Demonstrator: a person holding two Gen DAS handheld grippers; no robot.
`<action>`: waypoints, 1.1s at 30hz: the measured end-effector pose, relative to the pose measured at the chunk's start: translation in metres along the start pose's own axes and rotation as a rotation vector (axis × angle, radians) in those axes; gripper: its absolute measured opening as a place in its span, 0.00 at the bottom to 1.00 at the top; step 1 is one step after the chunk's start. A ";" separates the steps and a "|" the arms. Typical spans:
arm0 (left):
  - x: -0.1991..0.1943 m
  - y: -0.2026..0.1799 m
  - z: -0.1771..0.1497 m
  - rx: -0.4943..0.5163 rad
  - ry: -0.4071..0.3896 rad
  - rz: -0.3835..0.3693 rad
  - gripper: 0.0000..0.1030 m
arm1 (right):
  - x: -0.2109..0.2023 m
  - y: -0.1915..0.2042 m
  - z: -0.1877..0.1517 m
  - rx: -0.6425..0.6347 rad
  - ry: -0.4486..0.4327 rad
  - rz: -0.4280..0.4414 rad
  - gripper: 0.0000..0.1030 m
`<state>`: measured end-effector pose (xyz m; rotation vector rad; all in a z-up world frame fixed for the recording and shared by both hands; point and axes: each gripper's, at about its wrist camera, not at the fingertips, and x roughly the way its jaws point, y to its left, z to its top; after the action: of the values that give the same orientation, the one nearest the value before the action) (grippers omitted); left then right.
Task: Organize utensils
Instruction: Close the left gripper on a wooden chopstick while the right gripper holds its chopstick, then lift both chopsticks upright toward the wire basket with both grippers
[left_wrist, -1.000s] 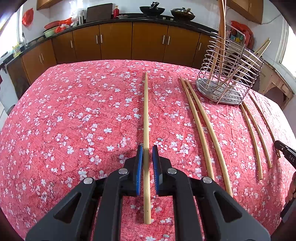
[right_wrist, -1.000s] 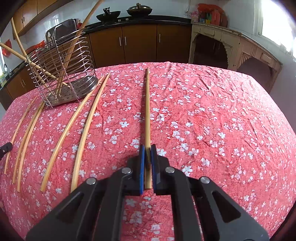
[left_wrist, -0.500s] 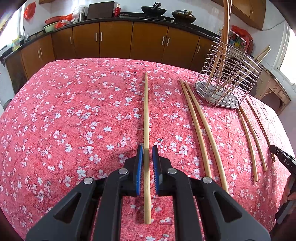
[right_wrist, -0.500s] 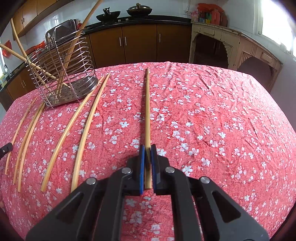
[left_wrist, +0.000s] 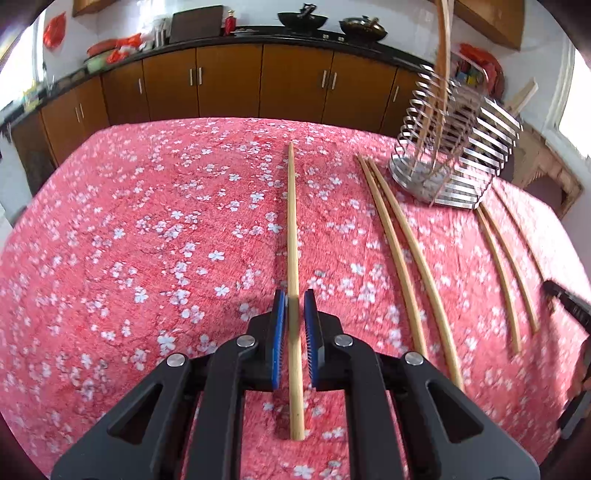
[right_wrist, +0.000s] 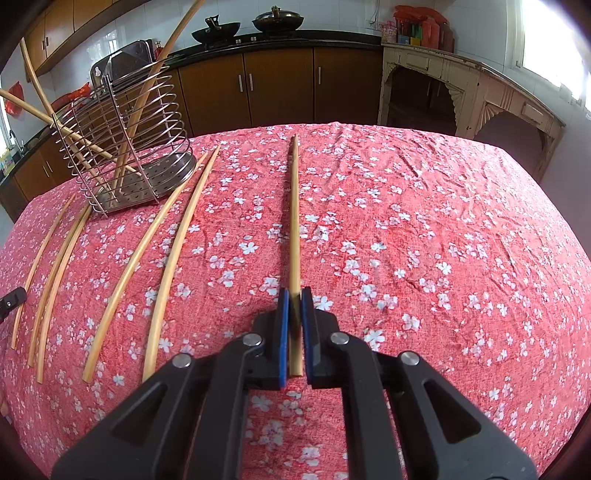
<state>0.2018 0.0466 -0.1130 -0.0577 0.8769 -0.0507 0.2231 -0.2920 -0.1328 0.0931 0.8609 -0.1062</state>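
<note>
My left gripper (left_wrist: 294, 295) is shut on a long bamboo chopstick (left_wrist: 291, 221) that runs straight ahead over the red flowered tablecloth (left_wrist: 147, 240), its near end sticking out behind the blue pads. My right gripper (right_wrist: 294, 293) is shut on another chopstick (right_wrist: 294, 221) near its near end. The wire utensil holder (left_wrist: 450, 162) stands at the far right in the left wrist view. In the right wrist view the holder (right_wrist: 129, 140) is at the far left, with several chopsticks leaning in it.
Loose chopsticks lie on the cloth: a pair (left_wrist: 399, 251) and more (left_wrist: 506, 266) beside the holder, seen too as a pair (right_wrist: 162, 251) and a further group (right_wrist: 55, 266). A black tip of the other gripper (left_wrist: 567, 304) shows at the edge. Brown cabinets (right_wrist: 277, 85) stand behind.
The left wrist view has shifted slightly and is a little blurred, with the chopstick staying fixed between the pads. The right wrist view is unchanged.
</note>
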 end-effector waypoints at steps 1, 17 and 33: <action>-0.002 -0.002 -0.002 0.017 0.002 0.012 0.11 | 0.000 0.000 0.000 -0.002 0.000 -0.002 0.08; -0.033 -0.013 -0.016 0.087 -0.039 0.012 0.07 | -0.039 -0.010 -0.018 -0.014 -0.092 0.037 0.07; -0.141 -0.006 0.016 0.009 -0.406 -0.110 0.06 | -0.163 -0.025 0.010 -0.007 -0.494 0.063 0.07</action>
<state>0.1237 0.0508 0.0053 -0.1035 0.4667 -0.1408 0.1220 -0.3094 -0.0034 0.0826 0.3648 -0.0630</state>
